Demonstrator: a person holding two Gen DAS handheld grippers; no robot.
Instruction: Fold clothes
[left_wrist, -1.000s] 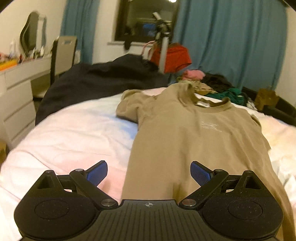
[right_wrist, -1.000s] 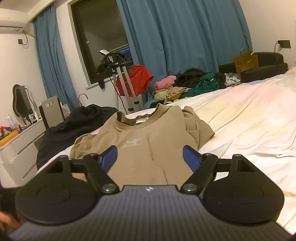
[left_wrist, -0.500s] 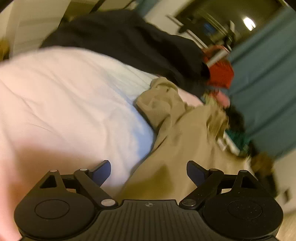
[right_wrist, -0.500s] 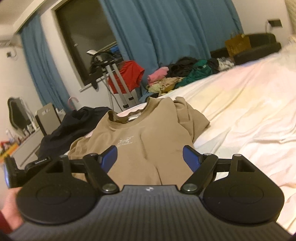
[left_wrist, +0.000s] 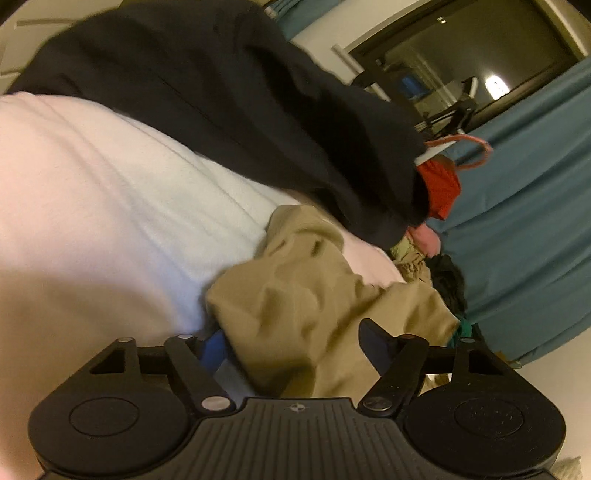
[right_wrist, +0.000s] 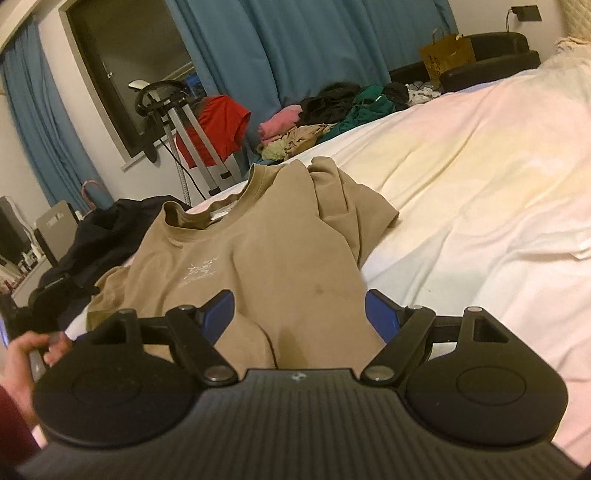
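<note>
T-shirt (right_wrist: 258, 258) lies lengthwise, collar pointing away from both gaping tools

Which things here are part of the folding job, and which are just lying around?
Part of the job: tan T-shirt, left gripper, right gripper, bed sheet.

Lying about: black garment, clothes pile, red shirt, paper bag.
</note>
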